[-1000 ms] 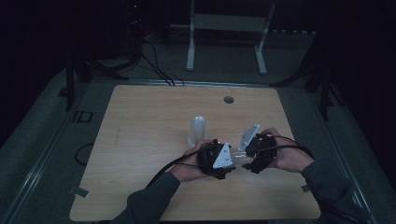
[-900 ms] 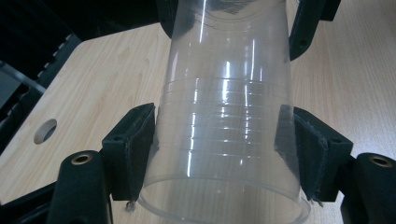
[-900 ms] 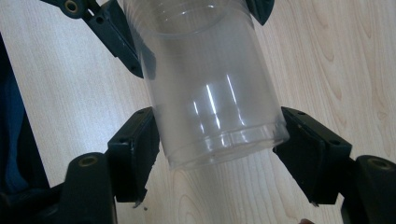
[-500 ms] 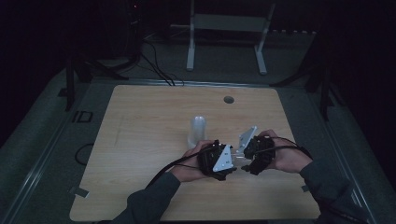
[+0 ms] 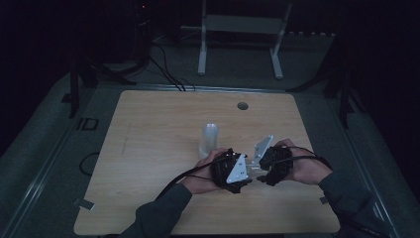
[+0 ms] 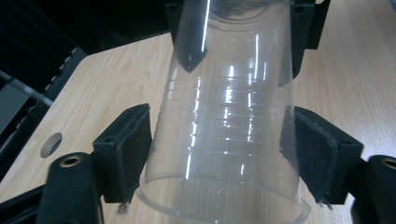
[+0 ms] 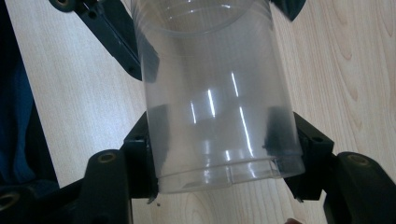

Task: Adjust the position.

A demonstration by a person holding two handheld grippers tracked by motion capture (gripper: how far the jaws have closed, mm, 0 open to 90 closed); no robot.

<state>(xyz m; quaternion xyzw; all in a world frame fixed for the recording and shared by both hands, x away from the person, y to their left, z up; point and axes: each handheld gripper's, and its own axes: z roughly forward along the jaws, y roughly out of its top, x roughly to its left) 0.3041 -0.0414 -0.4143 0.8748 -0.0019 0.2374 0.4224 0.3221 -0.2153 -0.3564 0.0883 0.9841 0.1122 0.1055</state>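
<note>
Two grippers meet over one clear plastic cup [image 7: 210,93], low and right of centre in the high view, just above the table [image 5: 148,129]. In the right gripper view, the right gripper [image 7: 222,158] has both pads pressed on the cup's end at the bottom of the frame, so it is pinching the cup. In the left gripper view, the left gripper [image 6: 219,154] has just been opening. The cup's wide rim sits between its spread pads at the lower centre, and they no longer seem to press on it.

The step looks like a handover to the right gripper. To do it well, keep the right pinch light, since the thin wall will buckle. Draw the left gripper straight back off the rim without catching it.

Farther off, a second clear cup [image 5: 209,139] stands near mid-table.

No brand, label or writing shows on either cup.
</note>
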